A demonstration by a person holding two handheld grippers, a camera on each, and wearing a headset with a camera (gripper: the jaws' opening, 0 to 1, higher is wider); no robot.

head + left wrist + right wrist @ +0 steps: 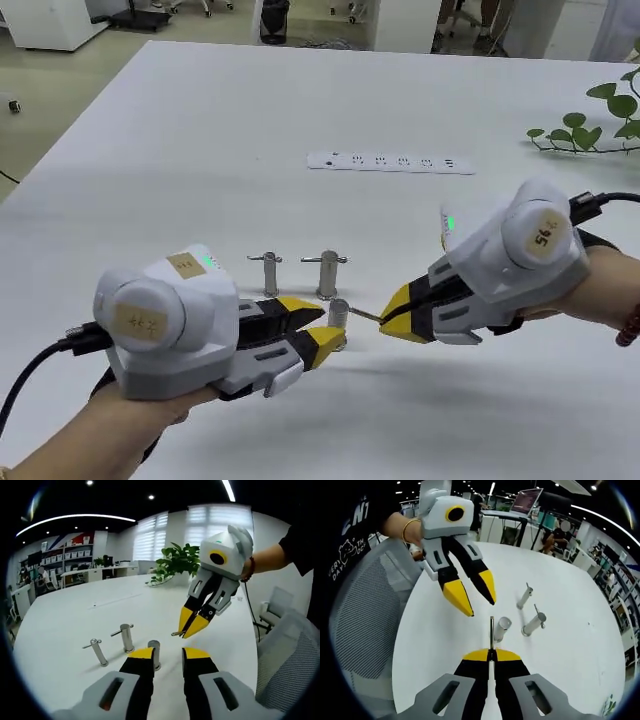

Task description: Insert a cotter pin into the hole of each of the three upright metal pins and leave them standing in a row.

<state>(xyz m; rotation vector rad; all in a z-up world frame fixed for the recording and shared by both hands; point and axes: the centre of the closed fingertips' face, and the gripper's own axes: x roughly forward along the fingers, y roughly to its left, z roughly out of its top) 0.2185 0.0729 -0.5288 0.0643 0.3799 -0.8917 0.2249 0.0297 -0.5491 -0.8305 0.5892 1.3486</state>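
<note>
From the head view, the white workbench (200,150) carries three upright pins. The left metal pin (268,272) and the second metal pin (327,272) stand side by side, each with a crosspiece through its top. The bare metal pin (338,312) stands nearer, just right of the second. The left gripper (320,322) reaches in from the near left with its yellow tips spread on either side of the bare pin. The right gripper (390,315) comes from the right, pinching a cotter pin (365,314) whose free end points at the bare pin's top. A white power strip (390,162) lies farther back, and a leafy plant (600,120) trails in at the far right. The left gripper view looks along its own open jaws. The bare metal pin (154,652) sits between them, close beside one tip, though I cannot tell if it touches. The right gripper (195,625) hangs above with the cotter pin (176,633) at its tips, and a mesh chair (285,655) stands off the bench edge. The right gripper view has its own jaws pressed together on the cotter pin (491,627), which sticks straight out, its end just beside the bare metal pin (501,627). Here the left gripper (480,605) reads as apart from that pin, tips wide.
</note>
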